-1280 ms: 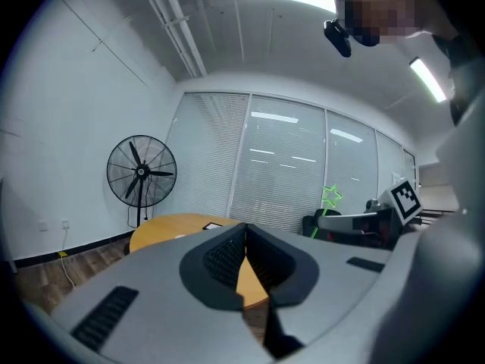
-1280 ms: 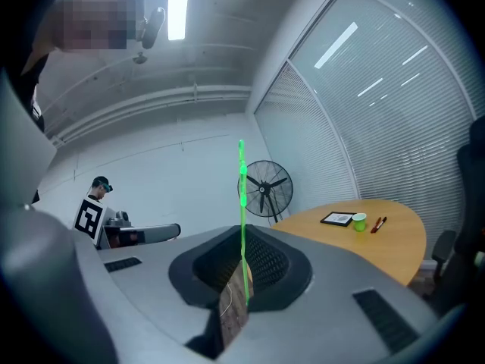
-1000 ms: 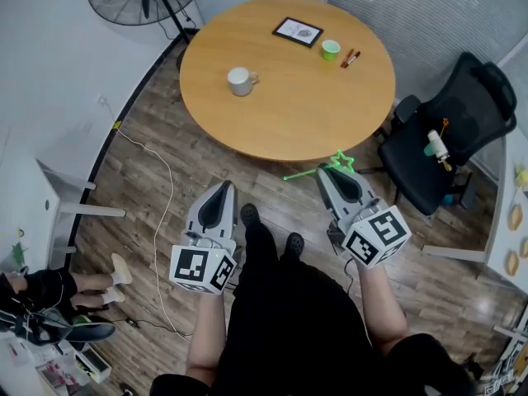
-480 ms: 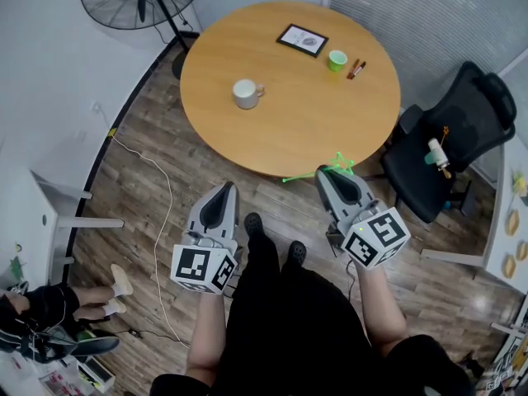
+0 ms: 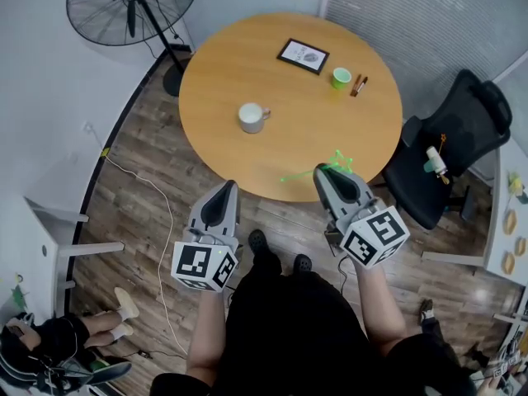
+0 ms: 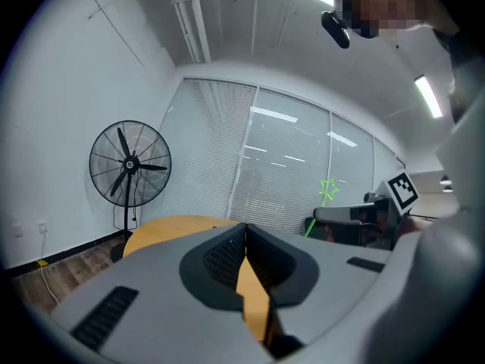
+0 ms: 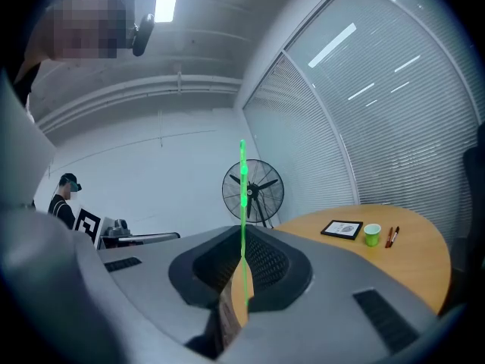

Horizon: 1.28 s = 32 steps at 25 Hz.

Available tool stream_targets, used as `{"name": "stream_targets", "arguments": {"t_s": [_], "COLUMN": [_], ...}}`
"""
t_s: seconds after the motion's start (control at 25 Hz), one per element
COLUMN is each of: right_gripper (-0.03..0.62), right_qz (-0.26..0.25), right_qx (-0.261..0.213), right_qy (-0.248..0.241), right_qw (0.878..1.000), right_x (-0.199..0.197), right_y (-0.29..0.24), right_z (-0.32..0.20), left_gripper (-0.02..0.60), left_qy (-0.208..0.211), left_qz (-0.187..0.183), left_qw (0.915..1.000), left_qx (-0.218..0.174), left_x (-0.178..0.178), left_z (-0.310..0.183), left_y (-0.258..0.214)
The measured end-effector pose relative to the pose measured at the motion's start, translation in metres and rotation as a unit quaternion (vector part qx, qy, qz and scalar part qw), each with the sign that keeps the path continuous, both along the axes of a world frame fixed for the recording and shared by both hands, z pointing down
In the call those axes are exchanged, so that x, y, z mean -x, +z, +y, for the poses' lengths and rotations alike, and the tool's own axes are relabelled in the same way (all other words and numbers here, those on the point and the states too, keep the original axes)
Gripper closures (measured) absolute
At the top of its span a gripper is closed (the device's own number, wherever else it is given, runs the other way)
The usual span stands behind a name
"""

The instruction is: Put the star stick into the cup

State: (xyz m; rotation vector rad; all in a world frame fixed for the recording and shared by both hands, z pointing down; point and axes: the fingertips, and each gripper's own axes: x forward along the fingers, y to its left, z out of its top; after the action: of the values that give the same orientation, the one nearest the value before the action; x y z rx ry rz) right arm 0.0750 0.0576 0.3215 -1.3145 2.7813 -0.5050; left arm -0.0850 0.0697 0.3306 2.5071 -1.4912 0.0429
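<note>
Since the earlier frames the person has stepped closer: the round tabletop (image 5: 272, 159) sits nearer both grippers, and the star end of the stick now hangs over its near edge instead of over the floor. Right gripper (image 5: 324, 172) jaws are pinched shut on the star stick (image 5: 339, 162). In the right gripper view the green shaft (image 7: 242, 203) rises straight up from between the pads. Left gripper (image 5: 223, 188) jaws are closed together with nothing in them, held level beside the right one, short of the table edge. On the tabletop: white mug (image 5: 252, 116) near the middle, green cup (image 5: 341, 77) at the far side, pens (image 5: 359, 84) just beside it, picture frame (image 5: 303, 55) behind. Fan (image 5: 132, 7) stands far left, office chair (image 5: 450, 151) to the right.
</note>
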Motion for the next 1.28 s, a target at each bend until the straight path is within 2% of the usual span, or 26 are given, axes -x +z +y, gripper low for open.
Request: {"name": "stream_targets", "arguments": {"t_s": [0.28, 0.56, 1.0, 1.28], "right_gripper": [0.568, 0.568, 0.568, 0.568], "right_qz": [0.004, 0.006, 0.007, 0.004], "right_qx": [-0.006, 0.005, 0.035, 0.036], "right_qy": [0.023, 0.043, 0.057, 0.045], "right_qw": [1.0, 0.999, 0.998, 0.998], "right_x": [0.029, 0.049, 0.047, 0.052], "right_y": [-0.003, 0.008, 0.025, 0.025], "right_z": [-0.025, -0.03, -0.039, -0.072], "left_gripper": [0.583, 0.583, 0.583, 0.581], "left_qy": [0.018, 0.04, 0.066, 0.05], "left_qz": [0.001, 0.001, -0.006, -0.009], "left_qw": [0.9998, 0.9991, 0.9971, 0.9977], "left_qx": [-0.007, 0.011, 0.038, 0.044], "left_x": [0.031, 0.046, 0.037, 0.042], "left_z": [-0.033, -0.049, -0.059, -0.088], "left_y": [0.0, 0.017, 0.035, 0.038]}}
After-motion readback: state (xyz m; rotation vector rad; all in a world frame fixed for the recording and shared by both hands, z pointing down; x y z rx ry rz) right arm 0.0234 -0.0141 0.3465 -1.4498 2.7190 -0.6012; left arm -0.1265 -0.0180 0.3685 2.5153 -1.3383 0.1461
